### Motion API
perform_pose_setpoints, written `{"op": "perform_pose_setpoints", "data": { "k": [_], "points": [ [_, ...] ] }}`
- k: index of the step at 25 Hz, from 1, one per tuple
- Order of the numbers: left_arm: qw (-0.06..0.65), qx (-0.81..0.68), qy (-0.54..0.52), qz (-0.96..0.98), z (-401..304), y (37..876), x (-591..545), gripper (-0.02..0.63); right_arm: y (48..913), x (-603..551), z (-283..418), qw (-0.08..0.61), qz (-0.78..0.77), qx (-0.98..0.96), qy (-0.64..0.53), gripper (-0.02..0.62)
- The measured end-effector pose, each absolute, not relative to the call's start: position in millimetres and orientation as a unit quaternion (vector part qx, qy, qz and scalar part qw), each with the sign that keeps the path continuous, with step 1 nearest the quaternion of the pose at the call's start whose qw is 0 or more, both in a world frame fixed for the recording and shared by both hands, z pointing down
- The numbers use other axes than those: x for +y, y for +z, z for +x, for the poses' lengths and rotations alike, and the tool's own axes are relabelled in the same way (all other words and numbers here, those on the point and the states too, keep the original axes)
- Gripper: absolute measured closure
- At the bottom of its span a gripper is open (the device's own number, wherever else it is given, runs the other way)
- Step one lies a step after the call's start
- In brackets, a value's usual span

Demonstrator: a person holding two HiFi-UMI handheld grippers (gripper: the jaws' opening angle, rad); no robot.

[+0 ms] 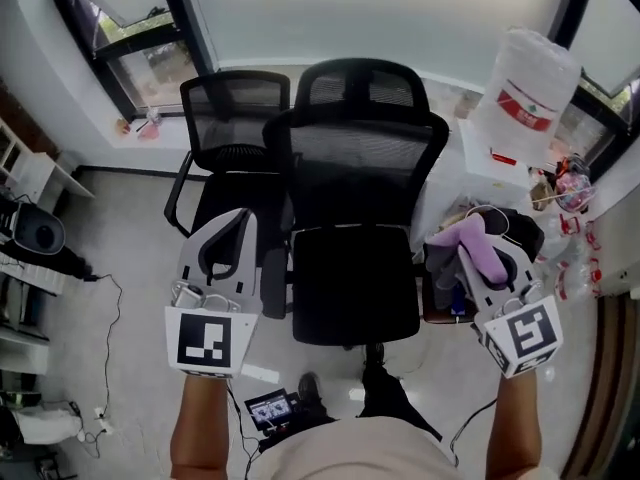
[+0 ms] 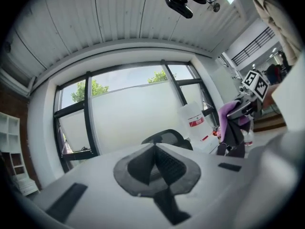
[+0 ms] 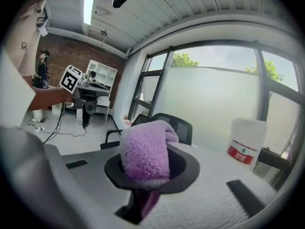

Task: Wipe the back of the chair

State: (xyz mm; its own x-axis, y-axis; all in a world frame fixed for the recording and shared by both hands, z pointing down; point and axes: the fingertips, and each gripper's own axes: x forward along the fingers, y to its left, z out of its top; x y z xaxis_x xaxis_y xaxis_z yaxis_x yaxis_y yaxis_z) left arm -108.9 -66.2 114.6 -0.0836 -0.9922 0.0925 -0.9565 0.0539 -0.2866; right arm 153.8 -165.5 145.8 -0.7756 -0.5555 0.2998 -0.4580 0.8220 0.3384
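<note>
We held both grippers low, forearms extended, flanking the black chair [image 1: 360, 158]. Our left gripper [image 1: 232, 226] was clenched on nothing; our right gripper [image 1: 472, 263] clamped a purple cloth [image 1: 485, 240] beside the seat, apart from the backrest. The jug's [image 1: 525, 83] red label was unreadable.

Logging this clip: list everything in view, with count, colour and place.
front chair: one, black mesh with headrest, centre, before the window.
second chair: one, black mesh, behind the first, to its left.
water jug: one, white with red label, upper right.
cloth: one, purple, in the right tongs.
cable: one, dark, on the floor at left.
screen device: one, dark, on the floor by the person's feet.
left tongs: one, white, shut, empty.
right tongs: one, white, shut on the cloth.
</note>
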Motion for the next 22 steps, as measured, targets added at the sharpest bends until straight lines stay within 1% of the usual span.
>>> {"op": "perform_pose_setpoints", "data": {
  "k": [6, 15, 19, 22],
  "points": [
    [0.051, 0.773, -0.139, -0.617, -122.3, 130.4, -98.6, 0.598, 169.8, -237.3, 113.6, 0.202, 0.190, -0.949, -0.147, 0.546],
    [0.042, 0.799, -0.148, -0.582, -153.3, 159.3, -119.1, 0.598, 203.0, -285.3, 51.1, 0.209, 0.139, -0.953, -0.170, 0.546],
    [0.031, 0.804, -0.158, -0.572, -173.7, 173.8, -122.6, 0.598, 219.6, -301.8, 9.2, 0.212, 0.129, -0.951, -0.182, 0.545],
    [0.025, 0.805, -0.167, -0.568, -190.5, 192.3, -126.0, 0.598, 239.9, -312.1, -34.8, 0.215, 0.126, -0.947, -0.203, 0.545]
  ]
}}
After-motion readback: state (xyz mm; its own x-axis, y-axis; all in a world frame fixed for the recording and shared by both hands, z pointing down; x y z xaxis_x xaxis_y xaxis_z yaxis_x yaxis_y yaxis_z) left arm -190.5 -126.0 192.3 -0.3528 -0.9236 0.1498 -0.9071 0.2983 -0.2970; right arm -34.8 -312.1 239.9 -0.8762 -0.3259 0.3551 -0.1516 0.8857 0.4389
